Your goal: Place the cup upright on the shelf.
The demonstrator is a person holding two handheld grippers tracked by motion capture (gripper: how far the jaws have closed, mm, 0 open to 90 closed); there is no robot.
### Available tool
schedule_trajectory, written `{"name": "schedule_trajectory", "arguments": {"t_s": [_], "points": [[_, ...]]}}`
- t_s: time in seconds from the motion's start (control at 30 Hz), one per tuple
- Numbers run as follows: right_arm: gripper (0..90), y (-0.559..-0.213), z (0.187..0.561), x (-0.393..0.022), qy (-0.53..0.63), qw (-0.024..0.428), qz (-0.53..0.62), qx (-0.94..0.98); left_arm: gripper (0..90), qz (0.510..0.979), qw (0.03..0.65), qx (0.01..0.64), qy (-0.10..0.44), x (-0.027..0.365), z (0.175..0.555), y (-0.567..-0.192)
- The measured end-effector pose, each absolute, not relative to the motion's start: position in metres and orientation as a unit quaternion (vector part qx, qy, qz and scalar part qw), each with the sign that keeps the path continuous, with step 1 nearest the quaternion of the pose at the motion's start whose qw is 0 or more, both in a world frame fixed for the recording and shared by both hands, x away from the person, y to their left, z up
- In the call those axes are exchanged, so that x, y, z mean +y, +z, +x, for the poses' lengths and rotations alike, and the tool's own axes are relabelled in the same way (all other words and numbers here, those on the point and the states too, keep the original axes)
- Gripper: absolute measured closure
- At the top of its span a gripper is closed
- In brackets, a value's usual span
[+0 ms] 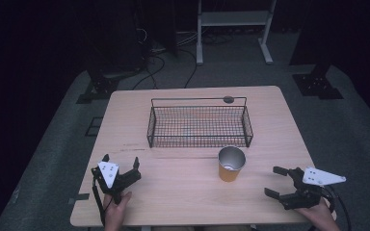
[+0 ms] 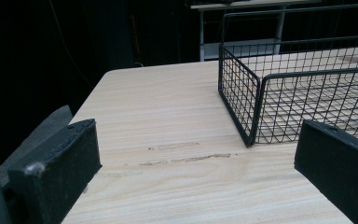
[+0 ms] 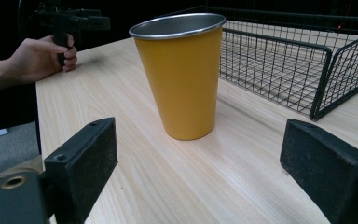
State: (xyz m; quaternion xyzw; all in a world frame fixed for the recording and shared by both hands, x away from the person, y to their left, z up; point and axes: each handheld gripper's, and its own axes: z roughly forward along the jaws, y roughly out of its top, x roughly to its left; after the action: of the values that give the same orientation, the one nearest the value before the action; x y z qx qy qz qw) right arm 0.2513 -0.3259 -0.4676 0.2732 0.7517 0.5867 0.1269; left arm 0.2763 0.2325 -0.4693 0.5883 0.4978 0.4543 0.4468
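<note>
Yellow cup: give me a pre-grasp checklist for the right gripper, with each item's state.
1. Yellow cup upright on the table: ok.
2. Right gripper open, jaws wider than the cup: ok.
3. Cup ahead between its jaws, not yet touched: ok.
4. Wire basket empty, apart from the cup: ok.
5. Left gripper open, off to the side: ok.
6. Cup contents: cannot tell.
</note>
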Motion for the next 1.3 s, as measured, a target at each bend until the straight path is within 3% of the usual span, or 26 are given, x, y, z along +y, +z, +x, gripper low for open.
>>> {"name": "schedule_trajectory", "arguments": {"t_s": [1.07,1.23,1.3], "points": [[8.7,-0.448,0.269,-0.288,0.572,0.117,0.253,0.771,0.0,0.589,0.449,0.494,0.455,0.232,0.275,-0.469],[6.4,-0.449,0.273,-0.281,0.563,0.113,0.257,0.778,0.0,0.589,0.449,0.494,0.455,0.232,0.275,-0.469],[1.5,-0.448,0.274,-0.279,0.559,0.116,0.26,0.779,0.0,0.589,0.449,0.494,0.455,0.232,0.275,-0.469]]}}
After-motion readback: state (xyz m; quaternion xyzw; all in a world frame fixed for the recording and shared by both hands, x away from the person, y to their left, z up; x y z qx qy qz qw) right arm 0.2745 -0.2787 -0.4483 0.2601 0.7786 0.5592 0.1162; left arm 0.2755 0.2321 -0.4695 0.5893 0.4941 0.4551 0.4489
